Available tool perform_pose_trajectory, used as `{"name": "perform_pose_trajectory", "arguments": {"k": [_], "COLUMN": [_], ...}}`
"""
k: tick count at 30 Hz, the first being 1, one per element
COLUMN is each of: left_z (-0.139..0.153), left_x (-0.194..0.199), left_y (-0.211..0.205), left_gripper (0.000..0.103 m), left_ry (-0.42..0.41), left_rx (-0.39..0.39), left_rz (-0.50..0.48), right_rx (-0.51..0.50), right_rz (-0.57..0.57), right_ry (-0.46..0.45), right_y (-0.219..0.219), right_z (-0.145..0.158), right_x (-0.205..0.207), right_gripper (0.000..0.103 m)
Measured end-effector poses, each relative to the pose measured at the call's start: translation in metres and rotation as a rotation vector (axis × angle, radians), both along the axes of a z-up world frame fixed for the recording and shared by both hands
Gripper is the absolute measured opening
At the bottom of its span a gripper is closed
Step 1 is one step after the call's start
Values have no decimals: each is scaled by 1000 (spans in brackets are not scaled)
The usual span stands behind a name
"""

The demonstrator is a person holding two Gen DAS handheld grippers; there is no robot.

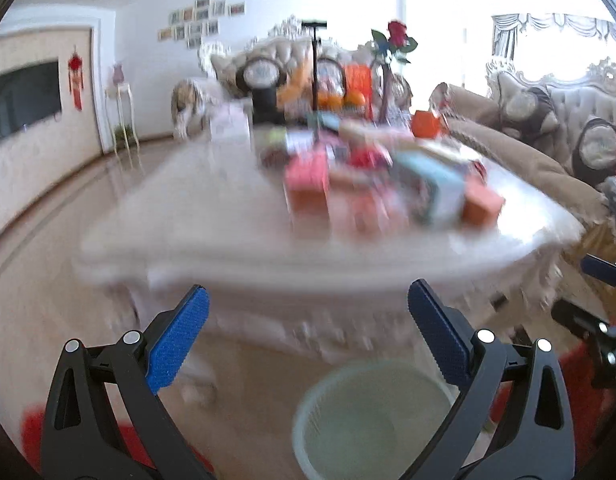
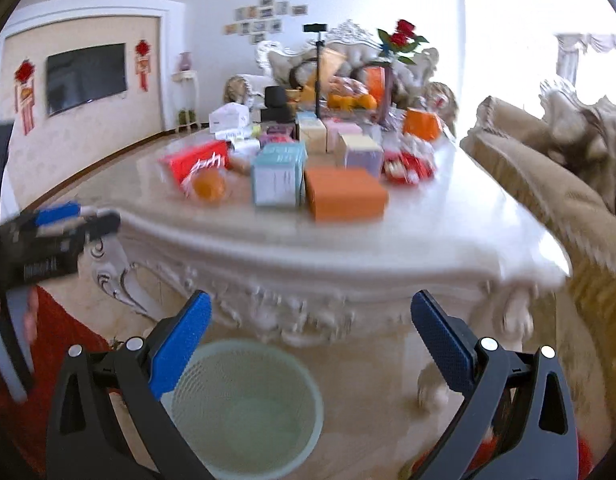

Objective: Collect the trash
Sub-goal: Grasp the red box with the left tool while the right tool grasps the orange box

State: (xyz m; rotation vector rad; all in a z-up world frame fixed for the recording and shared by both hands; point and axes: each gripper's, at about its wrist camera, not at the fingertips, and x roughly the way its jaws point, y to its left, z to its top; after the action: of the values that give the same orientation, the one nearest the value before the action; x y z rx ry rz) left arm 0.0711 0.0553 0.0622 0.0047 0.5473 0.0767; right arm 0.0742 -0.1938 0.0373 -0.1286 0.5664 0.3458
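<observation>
A pale green mesh waste bin (image 2: 244, 408) stands on the floor in front of the carved white coffee table (image 2: 388, 236); it looks empty. My right gripper (image 2: 311, 320) hangs open above and in front of the bin, nothing between its blue pads. My left gripper (image 1: 308, 316) is open too, empty, with the same bin (image 1: 372, 416) below it to the right. On the tabletop lie an orange box (image 2: 346, 194), a light blue box (image 2: 278, 174), a red packet (image 2: 198, 162), an orange fruit (image 2: 208, 186) and red wrappers (image 2: 408, 168). The left wrist view is blurred.
More boxes, a fruit bowl (image 2: 350, 98), a rose vase (image 2: 404, 40) and a phone stand (image 2: 318, 76) crowd the table's far end. A beige sofa (image 2: 556, 184) runs along the right. A TV (image 2: 86, 78) hangs on the left wall. The left gripper's body (image 2: 48, 240) shows at left, over a red sleeve.
</observation>
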Motion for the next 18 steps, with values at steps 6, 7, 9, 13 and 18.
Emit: {"name": "perform_pose_trajectory", "arguments": {"k": [6, 7, 9, 13, 18], "left_z": [17, 14, 5, 1, 4], "left_x": [78, 91, 113, 129, 143], "left_y": [7, 7, 4, 3, 7], "left_gripper": [97, 97, 97, 97, 97], "left_ry": [34, 60, 113, 116, 125], "left_rx": [-21, -26, -31, -55, -98], "left_rz": [-2, -3, -10, -29, -59], "right_rx": [11, 4, -4, -12, -38], "right_rz": [18, 17, 39, 99, 112], "right_ry": [52, 56, 68, 85, 96], "right_y": [-5, -5, -5, -1, 7], "right_z": [3, 2, 0, -7, -14], "right_x": [74, 80, 91, 106, 122], "right_gripper": [96, 96, 96, 96, 96]}}
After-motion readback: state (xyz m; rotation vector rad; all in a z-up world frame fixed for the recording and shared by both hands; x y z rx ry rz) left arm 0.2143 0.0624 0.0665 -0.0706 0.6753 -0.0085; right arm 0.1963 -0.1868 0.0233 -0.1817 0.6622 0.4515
